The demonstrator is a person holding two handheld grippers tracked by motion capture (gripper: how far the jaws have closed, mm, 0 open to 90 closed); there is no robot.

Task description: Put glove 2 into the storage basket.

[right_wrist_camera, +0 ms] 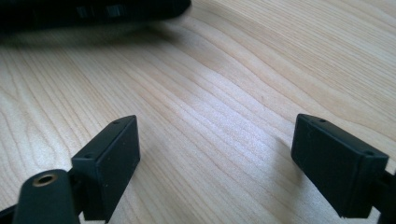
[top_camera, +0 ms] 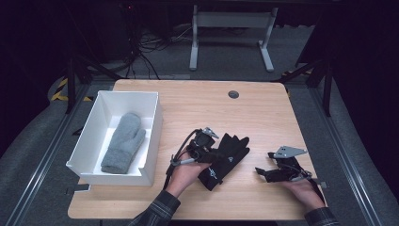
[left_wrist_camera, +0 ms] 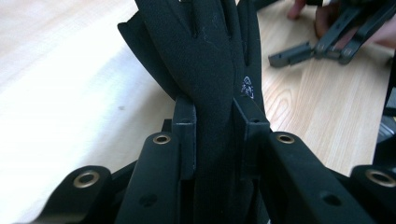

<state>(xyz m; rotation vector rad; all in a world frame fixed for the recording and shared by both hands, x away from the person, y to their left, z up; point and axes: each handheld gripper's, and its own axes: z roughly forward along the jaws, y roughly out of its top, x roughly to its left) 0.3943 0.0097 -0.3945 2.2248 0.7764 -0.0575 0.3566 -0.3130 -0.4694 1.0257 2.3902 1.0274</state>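
Pinching black glove (left_wrist_camera: 210, 70) — left tongs (left_wrist_camera: 212, 135); right tongs (right_wrist_camera: 217, 154) spread over bare table (right_wrist_camera: 224, 93).

The high view is looking down toward twelve o'clock; both gripper views are skimming close over the table (top_camera: 263, 108), sharing its wood.

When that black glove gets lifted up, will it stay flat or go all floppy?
Probably floppy: the black glove is soft fabric, and it bunches where the left hand-held gripper pinches it. Its loose fingers would likely droop. It looks thin, so it is probably light, and the cloth seems unlikely to slip out.
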